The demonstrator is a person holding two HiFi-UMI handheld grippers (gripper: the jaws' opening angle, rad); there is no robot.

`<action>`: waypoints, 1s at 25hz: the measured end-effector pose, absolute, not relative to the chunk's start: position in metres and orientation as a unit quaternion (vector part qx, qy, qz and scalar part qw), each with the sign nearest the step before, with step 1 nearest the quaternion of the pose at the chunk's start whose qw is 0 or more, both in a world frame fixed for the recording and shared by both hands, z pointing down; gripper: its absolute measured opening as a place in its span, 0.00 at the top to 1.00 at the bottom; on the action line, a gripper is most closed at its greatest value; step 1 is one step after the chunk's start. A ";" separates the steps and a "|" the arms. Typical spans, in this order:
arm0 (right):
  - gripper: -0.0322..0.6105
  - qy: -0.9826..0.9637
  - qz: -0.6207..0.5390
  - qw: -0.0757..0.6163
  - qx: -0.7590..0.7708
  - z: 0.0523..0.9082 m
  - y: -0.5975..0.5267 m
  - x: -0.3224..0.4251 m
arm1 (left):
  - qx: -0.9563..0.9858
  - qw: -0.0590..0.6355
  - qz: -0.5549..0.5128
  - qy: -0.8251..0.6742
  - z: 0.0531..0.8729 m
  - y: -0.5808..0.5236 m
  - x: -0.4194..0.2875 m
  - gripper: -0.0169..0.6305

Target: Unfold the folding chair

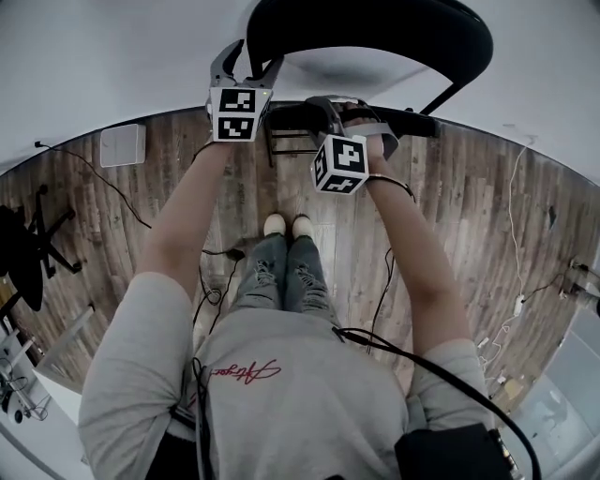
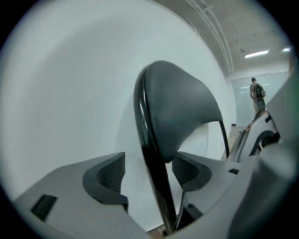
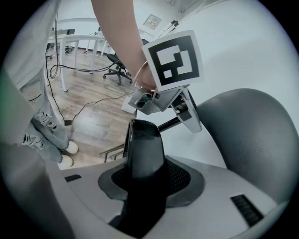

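Observation:
The folding chair stands against the white wall, its black padded backrest (image 1: pixel 375 28) (image 2: pixel 182 112) (image 3: pixel 252 130) above its black seat (image 1: pixel 412 122) (image 3: pixel 145 140). My left gripper (image 1: pixel 248 64) (image 2: pixel 149 175) straddles the glossy black frame tube (image 2: pixel 156 186) at the backrest's left edge. Its jaws stand wide, and both ribbed pads (image 2: pixel 110 175) are off the tube. My right gripper (image 1: pixel 345 111) (image 3: pixel 145 177) points down and is shut on the seat's front edge. In the right gripper view the left gripper (image 3: pixel 173 100) shows just above the seat.
The person's shoes (image 1: pixel 288 225) are on the wooden floor (image 1: pixel 469 216) just before the chair. A white box (image 1: pixel 123 144) lies at the left by the wall, cables trail across the boards, and an office chair (image 1: pixel 28 253) stands far left. A person (image 2: pixel 256 93) stands far off.

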State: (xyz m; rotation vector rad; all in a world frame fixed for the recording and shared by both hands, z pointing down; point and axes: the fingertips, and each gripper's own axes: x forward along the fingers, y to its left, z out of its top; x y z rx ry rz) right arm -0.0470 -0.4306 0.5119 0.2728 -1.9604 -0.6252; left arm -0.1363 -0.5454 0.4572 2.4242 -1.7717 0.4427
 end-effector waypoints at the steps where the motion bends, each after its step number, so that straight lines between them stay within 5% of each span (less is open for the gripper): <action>1: 0.71 -0.814 -0.263 0.505 0.117 0.511 -0.427 -0.046 | 0.791 0.048 0.129 -0.596 0.456 -0.540 -0.142 0.49; 6: 0.70 -0.813 -0.275 0.497 0.130 0.511 -0.409 -0.044 | 0.773 0.043 0.081 -0.628 0.448 -0.495 -0.164 0.55; 8: 0.70 -0.811 -0.284 0.494 0.136 0.511 -0.404 -0.042 | 0.767 0.017 0.092 -0.635 0.442 -0.473 -0.165 0.86; 9: 0.70 -0.810 -0.288 0.492 0.139 0.511 -0.400 -0.041 | 0.767 0.005 0.095 -0.635 0.438 -0.462 -0.160 0.90; 25: 0.62 -0.781 -0.363 0.469 0.194 0.562 -0.260 -0.016 | 0.772 0.014 0.124 -0.623 0.494 -0.267 -0.059 0.94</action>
